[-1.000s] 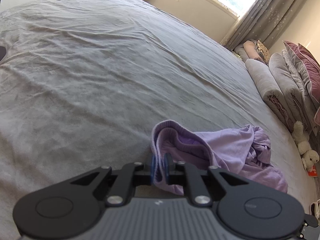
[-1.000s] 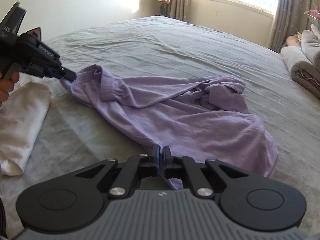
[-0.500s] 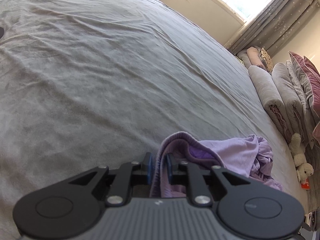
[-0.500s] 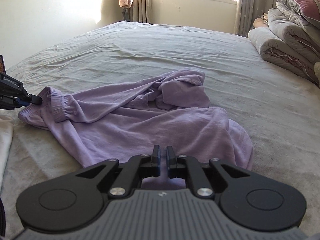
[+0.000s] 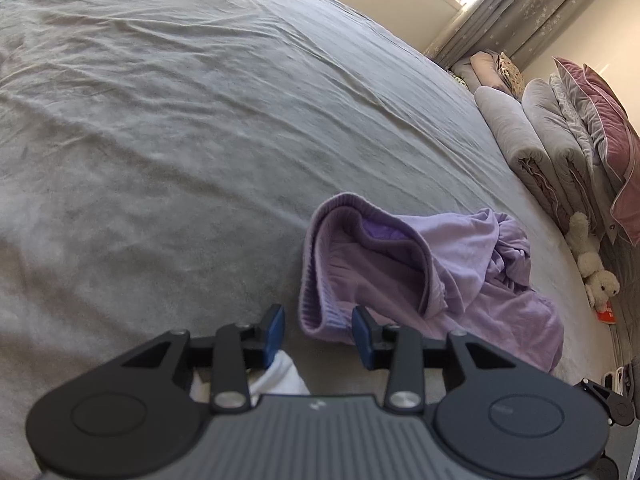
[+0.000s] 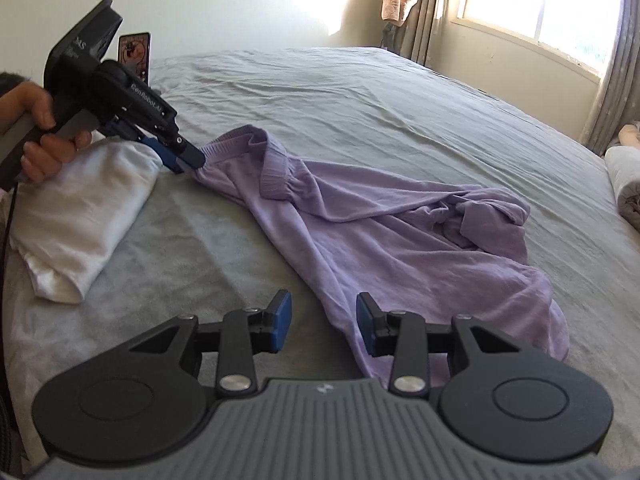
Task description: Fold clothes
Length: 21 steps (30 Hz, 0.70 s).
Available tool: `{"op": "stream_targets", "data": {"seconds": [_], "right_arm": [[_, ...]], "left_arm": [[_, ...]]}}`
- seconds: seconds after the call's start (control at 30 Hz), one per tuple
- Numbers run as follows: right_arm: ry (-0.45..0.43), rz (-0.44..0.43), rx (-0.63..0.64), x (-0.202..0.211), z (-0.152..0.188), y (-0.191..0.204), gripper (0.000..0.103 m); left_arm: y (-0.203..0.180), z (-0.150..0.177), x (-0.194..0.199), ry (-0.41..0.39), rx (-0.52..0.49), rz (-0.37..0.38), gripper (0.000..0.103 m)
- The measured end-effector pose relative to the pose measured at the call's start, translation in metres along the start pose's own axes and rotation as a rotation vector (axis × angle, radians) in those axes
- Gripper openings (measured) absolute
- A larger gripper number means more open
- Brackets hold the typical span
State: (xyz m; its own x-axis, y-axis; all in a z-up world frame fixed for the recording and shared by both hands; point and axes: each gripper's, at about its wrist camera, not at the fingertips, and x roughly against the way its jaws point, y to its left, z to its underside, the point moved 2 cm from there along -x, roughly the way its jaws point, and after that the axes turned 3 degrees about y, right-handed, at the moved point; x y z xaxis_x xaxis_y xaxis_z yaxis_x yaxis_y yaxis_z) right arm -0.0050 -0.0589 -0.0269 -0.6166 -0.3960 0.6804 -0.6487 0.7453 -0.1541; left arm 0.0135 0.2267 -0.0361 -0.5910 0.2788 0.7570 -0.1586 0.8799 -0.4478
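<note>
Both the left gripper (image 5: 319, 330) and right gripper (image 6: 323, 322) are opening, releasing the lilac sweatpants (image 6: 384, 232) flat on the bed (image 6: 360, 92) for folding.

White lettering reading "GenRobot.AI" is showing along the black body of the left gripper (image 6: 188, 158); further partial letters on its rear housing are proving illegible.

Stuffed toy (image 5: 596, 272) beside rolled blankets (image 5: 536, 148).
</note>
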Motion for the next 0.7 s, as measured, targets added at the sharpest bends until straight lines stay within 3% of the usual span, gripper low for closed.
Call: {"op": "stream_targets", "data": {"seconds": [0.03,0.07,0.13,0.33,0.47,0.7], "right_arm": [[0.017,0.029,0.009,-0.003,0.002,-0.001,0.037],[0.035,0.063,0.014,-0.007,0.003,-0.003,0.025],[0.053,0.094,-0.011,-0.010,0.005,-0.011,0.000],[-0.042,0.086,-0.167,0.015,-0.005,-0.039,0.000],[-0.075,0.035,-0.173,0.030,-0.009,-0.041,0.000],[-0.055,-0.066,-0.066,0.041,-0.005,-0.020,0.000]], "left_arm": [[-0.001,0.000,0.000,-0.002,-0.006,-0.013,0.024],[-0.002,0.000,0.000,-0.007,-0.009,-0.030,0.011],[-0.001,-0.002,0.004,-0.021,0.008,-0.036,0.006],[0.008,-0.013,0.033,-0.103,0.075,-0.008,0.005],[0.016,-0.016,0.054,-0.111,0.115,0.035,0.005],[0.013,-0.002,0.057,-0.033,0.039,-0.069,0.005]]}}
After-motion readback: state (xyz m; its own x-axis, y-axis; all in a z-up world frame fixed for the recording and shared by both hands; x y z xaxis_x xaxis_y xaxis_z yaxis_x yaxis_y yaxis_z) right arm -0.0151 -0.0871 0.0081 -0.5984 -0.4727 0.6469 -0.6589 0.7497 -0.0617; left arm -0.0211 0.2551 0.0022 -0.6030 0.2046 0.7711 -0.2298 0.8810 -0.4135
